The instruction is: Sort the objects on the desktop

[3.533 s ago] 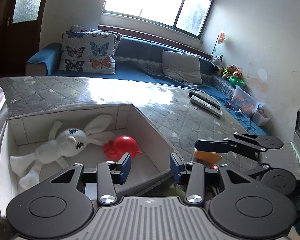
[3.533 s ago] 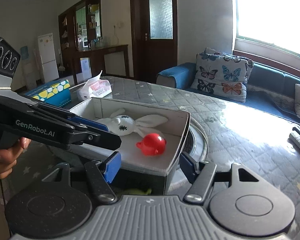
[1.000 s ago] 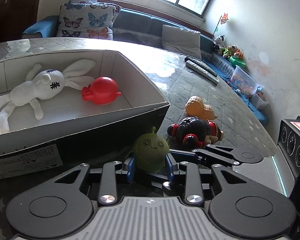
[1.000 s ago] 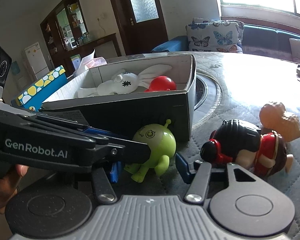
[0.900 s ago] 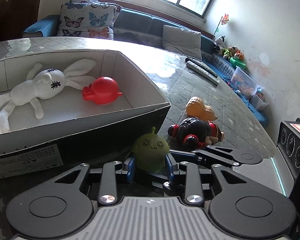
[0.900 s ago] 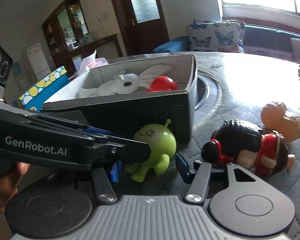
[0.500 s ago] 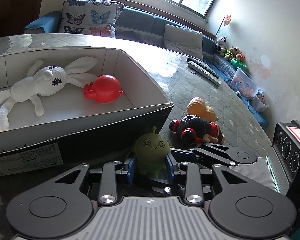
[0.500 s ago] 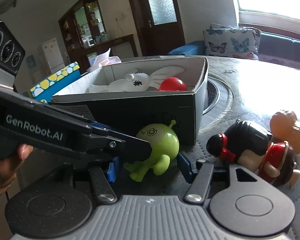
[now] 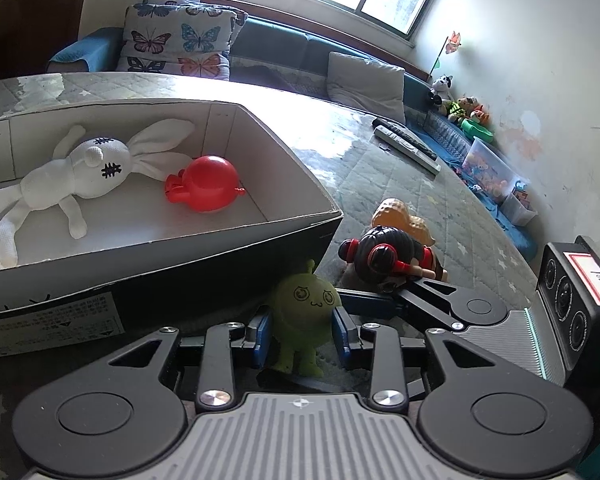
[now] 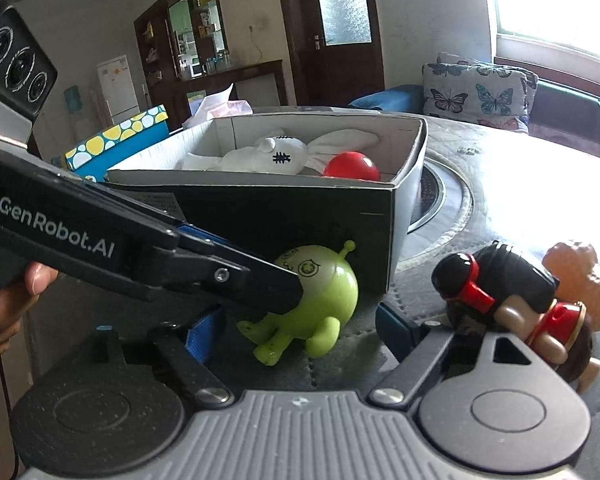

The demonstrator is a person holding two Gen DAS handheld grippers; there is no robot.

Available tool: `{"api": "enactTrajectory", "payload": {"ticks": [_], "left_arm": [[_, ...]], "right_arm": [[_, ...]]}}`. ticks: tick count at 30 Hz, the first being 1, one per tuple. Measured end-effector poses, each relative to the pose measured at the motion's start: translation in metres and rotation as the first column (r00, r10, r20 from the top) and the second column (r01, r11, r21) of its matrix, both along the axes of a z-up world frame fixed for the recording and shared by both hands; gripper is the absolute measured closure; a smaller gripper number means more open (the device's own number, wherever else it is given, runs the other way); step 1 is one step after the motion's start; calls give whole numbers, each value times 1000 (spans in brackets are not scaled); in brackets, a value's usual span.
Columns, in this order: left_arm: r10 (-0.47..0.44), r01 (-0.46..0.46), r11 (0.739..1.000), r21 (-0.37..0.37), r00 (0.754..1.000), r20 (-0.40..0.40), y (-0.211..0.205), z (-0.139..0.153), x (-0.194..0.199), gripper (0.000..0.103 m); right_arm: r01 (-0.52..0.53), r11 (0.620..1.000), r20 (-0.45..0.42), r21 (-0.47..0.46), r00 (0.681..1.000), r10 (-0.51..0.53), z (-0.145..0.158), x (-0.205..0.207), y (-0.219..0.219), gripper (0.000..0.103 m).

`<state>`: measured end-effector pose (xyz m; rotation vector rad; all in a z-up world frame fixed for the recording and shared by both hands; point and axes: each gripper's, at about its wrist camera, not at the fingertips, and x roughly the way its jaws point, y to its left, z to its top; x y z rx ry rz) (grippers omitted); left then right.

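Note:
A green alien toy (image 9: 305, 312) stands on the table against the box's dark front wall. My left gripper (image 9: 302, 338) is shut on it, a blue pad touching each side. In the right wrist view the left gripper's near finger (image 10: 220, 272) covers the green alien toy's (image 10: 324, 292) left side. My right gripper (image 10: 300, 330) also straddles this toy; its jaws are opening and its pads stand clear of it. The cardboard box (image 9: 300, 220) holds a white rabbit (image 9: 84, 168) and a red toy (image 9: 208, 188). A black-haired doll (image 10: 500, 284) and an orange peanut toy (image 10: 580, 276) lie to the right.
Two remote controls (image 9: 404, 144) lie farther back on the quilted table. A blue box with yellow dots (image 10: 116, 140) and a tissue pack sit behind the cardboard box. A round metal inset (image 10: 440, 196) is beside it. A person's hand (image 10: 4, 312) holds the left gripper.
Both grippers came down from over the box to the green toy. In the last second the right jaws spread much wider and the right view rolled slightly. The left gripper stayed around the toy.

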<state>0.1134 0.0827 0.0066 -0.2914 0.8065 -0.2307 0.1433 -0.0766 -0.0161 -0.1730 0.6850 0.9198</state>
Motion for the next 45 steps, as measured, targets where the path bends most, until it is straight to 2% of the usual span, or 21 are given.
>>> {"api": "enactTrajectory", "payload": {"ticks": [5, 7, 13, 16, 29, 41, 45], "left_arm": [[-2, 2, 1000, -3, 1000, 1, 0, 0, 1, 68], [0, 0, 1000, -7, 1000, 1, 1, -1, 1, 67], [-1, 1, 1000, -16, 1000, 7, 4, -2, 0, 67], [-1, 1, 1000, -20, 1000, 8, 5, -3, 0, 67], [8, -8, 1000, -22, 1000, 12, 5, 2, 3, 68], [6, -6, 1000, -29, 1000, -3, 6, 6, 10, 67], [-7, 6, 999, -45, 1000, -14, 6, 4, 12, 68]], "right_arm": [[-15, 999, 12, -28, 1000, 16, -2, -2, 9, 7], [-20, 999, 11, -37, 1000, 21, -3, -2, 12, 0], [-21, 997, 31, -77, 999, 23, -5, -4, 22, 0], [-18, 992, 69, -127, 997, 27, -7, -9, 30, 0], [-17, 991, 67, -129, 997, 26, -10, -5, 34, 0], [32, 999, -9, -43, 999, -32, -2, 1, 20, 13], [55, 998, -42, -4, 998, -56, 0, 3, 14, 20]]}}
